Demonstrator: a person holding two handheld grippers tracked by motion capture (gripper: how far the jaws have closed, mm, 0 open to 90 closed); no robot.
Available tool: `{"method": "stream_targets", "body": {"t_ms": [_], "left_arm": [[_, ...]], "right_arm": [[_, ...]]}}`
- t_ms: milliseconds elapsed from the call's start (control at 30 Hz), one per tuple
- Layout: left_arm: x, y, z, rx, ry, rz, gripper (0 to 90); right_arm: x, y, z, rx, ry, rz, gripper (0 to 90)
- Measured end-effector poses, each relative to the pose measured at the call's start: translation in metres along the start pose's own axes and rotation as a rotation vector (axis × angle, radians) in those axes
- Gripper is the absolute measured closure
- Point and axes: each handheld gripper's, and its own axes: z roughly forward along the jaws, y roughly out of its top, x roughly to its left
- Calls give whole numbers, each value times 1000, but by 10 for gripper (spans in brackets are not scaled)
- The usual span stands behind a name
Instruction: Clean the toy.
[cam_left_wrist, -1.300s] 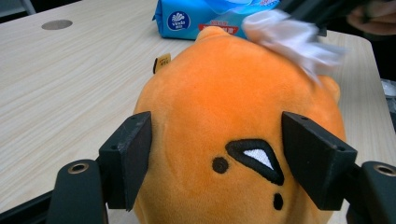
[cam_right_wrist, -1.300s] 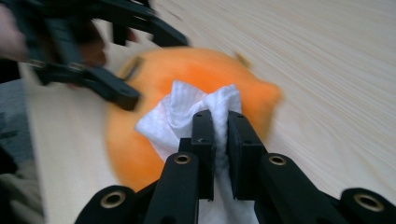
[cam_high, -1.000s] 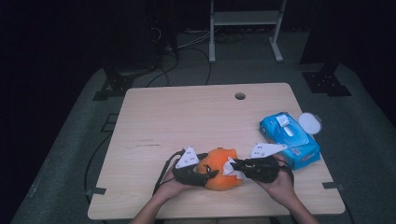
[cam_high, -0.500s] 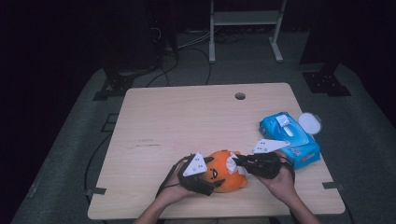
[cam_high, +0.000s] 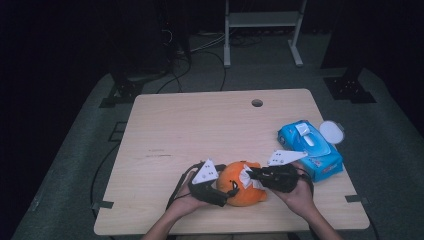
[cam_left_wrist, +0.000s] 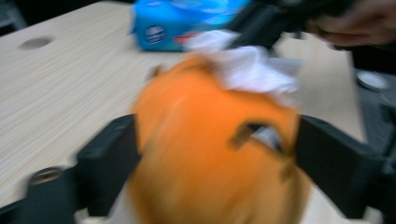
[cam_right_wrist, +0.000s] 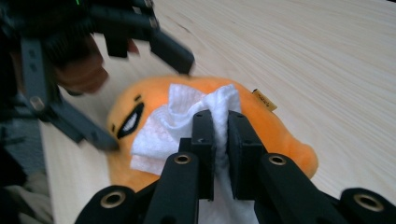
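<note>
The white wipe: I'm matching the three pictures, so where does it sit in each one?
High view: the white wipe lies on top of the orange plush toy, near the table's front edge.
Left gripper view: the wipe is upper centre, on the toy's top.
Right gripper view: the wipe is at centre, pinched in the right gripper.
Shared landmark: the orange plush toy.

Bare tabletop (cam_high: 200, 130) left of and beyond the blue wipes pack (cam_high: 310, 149), open for passage; just left of the pack, the orange plush (cam_high: 243, 184) blocking the near edge.
</note>
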Motion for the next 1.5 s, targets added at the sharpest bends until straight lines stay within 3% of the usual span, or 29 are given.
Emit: {"method": "stream_targets", "body": {"t_ms": [67,100,200,333,400,533,567,633,667,700,733,800,900,967,1067,1133,1233,1300,1367,1500], "left_arm": [[4,-4,2,4,-25,-59,131],[3,-4,4,6,-30,-44,166],[-8,1,6,2,-24,39,234],[-22,4,7,10,-3,158,248],[-22,3,5,8,-4,170,257],[-18,0,3,-8,-21,162,259],[-16,0,3,-9,-21,143,240],[-9,0,3,-17,-24,55,188],[-6,0,3,-17,-31,30,183],[-5,-1,4,-17,-39,10,184],[-4,-2,4,-13,-42,15,201],[-8,0,5,-12,-39,39,243],[-21,4,5,3,-21,155,271],[-22,3,4,-2,-26,179,285],[-21,2,3,-10,-38,189,298],[-18,2,3,-18,-42,151,276],[-8,4,5,-14,-52,-4,132],[-5,2,8,7,-72,-60,118],[-9,1,9,5,-73,-22,186],[-23,5,8,6,-48,134,262]], "right_arm": [[-4,-1,-4,-3,3,23,814],[-5,-1,-5,-9,4,29,814],[3,5,-4,-22,15,16,814],[16,14,0,-33,42,-20,813],[16,15,1,-29,41,-33,812],[4,9,-3,-25,12,-10,813],[0,6,-5,-21,3,-3,814],[-6,1,-8,-10,-20,6,815],[-7,-1,-10,-3,-28,8,816],[-7,-1,-11,-3,-28,10,816],[-6,-1,-12,-5,-23,12,817],[0,2,-10,-12,-5,3,816],[12,10,-4,-24,31,-25,814],[18,16,-2,-24,24,-61,813],[12,18,-5,-28,3,-58,814],[4,12,-6,-17,-18,-38,815],[-3,3,-9,-1,-2,1,818],[-1,3,-11,-2,17,6,820],[5,5,-10,-2,25,-8,820],[17,15,-6,-31,61,-24,820]]}}
